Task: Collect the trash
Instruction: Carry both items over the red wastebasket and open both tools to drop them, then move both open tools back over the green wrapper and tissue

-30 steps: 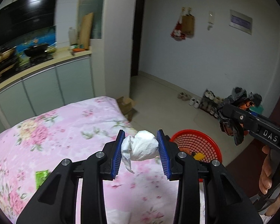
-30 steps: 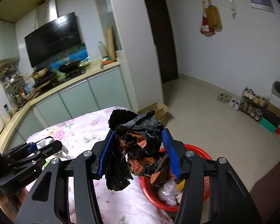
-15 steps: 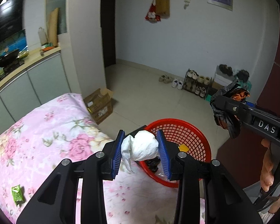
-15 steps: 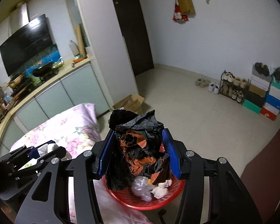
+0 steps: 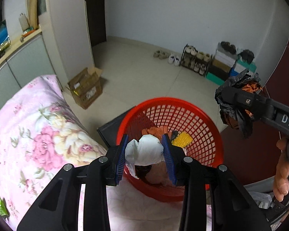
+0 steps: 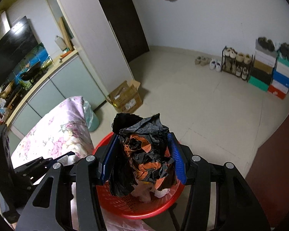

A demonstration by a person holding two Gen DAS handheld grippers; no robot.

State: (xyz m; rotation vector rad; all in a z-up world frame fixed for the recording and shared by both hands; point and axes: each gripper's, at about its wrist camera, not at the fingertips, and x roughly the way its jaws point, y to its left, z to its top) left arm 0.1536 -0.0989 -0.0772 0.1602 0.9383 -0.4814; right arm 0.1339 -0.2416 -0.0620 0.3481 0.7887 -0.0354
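My left gripper (image 5: 144, 154) is shut on a crumpled white tissue (image 5: 144, 151), held above the near side of a red mesh basket (image 5: 200, 119) that holds several pieces of trash. My right gripper (image 6: 142, 157) is shut on a crumpled black and orange plastic bag (image 6: 144, 152) and hangs over the same red basket (image 6: 144, 210). In the left wrist view the right gripper (image 5: 239, 104) with the bag (image 5: 235, 115) sits to the right of the basket rim. The left gripper's black body shows at the lower left of the right wrist view.
A pink floral cloth (image 5: 38, 134) covers the surface to the left, with a small green wrapper (image 5: 1, 207) on it. An open cardboard box (image 5: 86, 88) stands on the tiled floor by a white pillar. A shoe rack and shoeboxes (image 6: 260, 69) line the far wall.
Both grippers have moved right and downward, away from the floral cloth, and tilted down until they hang over the red basket. Each still holds its piece of trash.
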